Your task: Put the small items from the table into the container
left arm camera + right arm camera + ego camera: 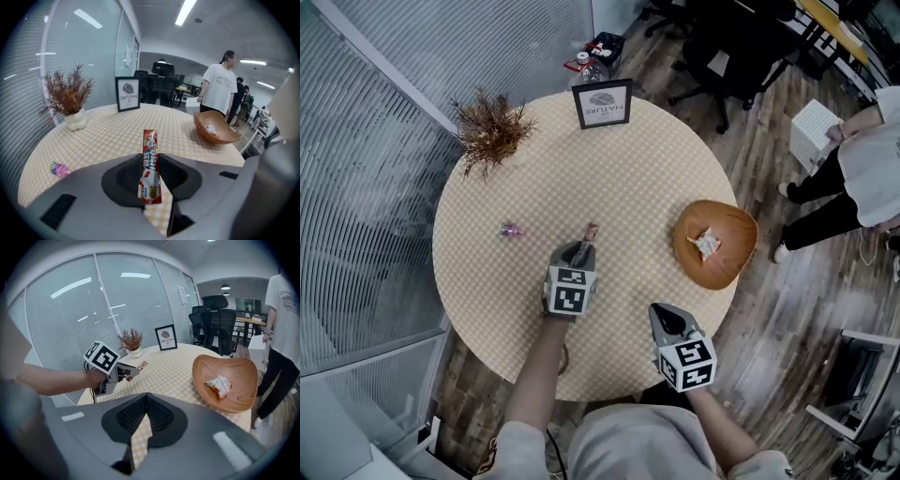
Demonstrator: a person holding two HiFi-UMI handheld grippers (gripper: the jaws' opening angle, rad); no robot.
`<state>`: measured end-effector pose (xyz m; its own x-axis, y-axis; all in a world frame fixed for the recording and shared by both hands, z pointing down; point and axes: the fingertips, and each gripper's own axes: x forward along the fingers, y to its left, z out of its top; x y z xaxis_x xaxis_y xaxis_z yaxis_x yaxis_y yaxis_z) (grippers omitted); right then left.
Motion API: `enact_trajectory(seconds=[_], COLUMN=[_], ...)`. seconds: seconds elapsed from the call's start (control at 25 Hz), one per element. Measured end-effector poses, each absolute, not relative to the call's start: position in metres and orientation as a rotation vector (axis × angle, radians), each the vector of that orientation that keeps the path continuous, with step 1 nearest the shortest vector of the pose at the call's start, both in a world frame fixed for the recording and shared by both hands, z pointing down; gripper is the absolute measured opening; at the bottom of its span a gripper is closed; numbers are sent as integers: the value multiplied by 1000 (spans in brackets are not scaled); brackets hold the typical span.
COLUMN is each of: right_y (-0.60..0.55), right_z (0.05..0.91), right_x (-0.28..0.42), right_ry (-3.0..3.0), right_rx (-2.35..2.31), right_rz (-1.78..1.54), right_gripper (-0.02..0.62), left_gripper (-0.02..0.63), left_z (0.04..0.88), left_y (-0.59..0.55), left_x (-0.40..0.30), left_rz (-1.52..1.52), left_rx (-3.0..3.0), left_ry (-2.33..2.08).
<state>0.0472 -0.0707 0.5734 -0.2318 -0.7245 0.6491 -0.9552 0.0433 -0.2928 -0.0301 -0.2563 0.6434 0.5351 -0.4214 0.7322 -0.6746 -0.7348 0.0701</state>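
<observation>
My left gripper (pixel 584 247) is shut on a red stick-shaped candy packet (pixel 150 164) and holds it above the round checkered table (pixel 628 178); the packet's end (pixel 591 231) sticks out past the jaws. The right gripper view shows the same hold, left gripper (pixel 129 371) and packet (pixel 140 365). A small purple sweet (pixel 510 228) lies on the table to the left. The wooden bowl (pixel 733 261) at the table's right holds a crumpled wrapper (pixel 707 243). My right gripper (pixel 662 315) hovers at the near table edge, shut on nothing.
A framed picture (pixel 602 103) stands at the table's far edge and a dried plant in a white vase (pixel 490 131) at the far left. A glass wall runs along the left. A person (pixel 872 159) stands right of the table, with office chairs (pixel 731 47) behind.
</observation>
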Motion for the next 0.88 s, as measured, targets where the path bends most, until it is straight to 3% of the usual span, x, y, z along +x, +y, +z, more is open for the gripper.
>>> enact_trajectory(seconds=[0.48, 0.88], right_y=[-19, 0], right_z=[560, 563], right_x=[157, 209], right_ry=[-1915, -1875], right_rx=[1896, 1956], right_rz=[1015, 1053], right_gripper=[2, 2], left_gripper=[107, 107], left_z=[593, 625], left_y=[-146, -118], left_x=[155, 220], left_rz=[940, 1083], left_rx=[2620, 2640], left_ry=[-556, -463])
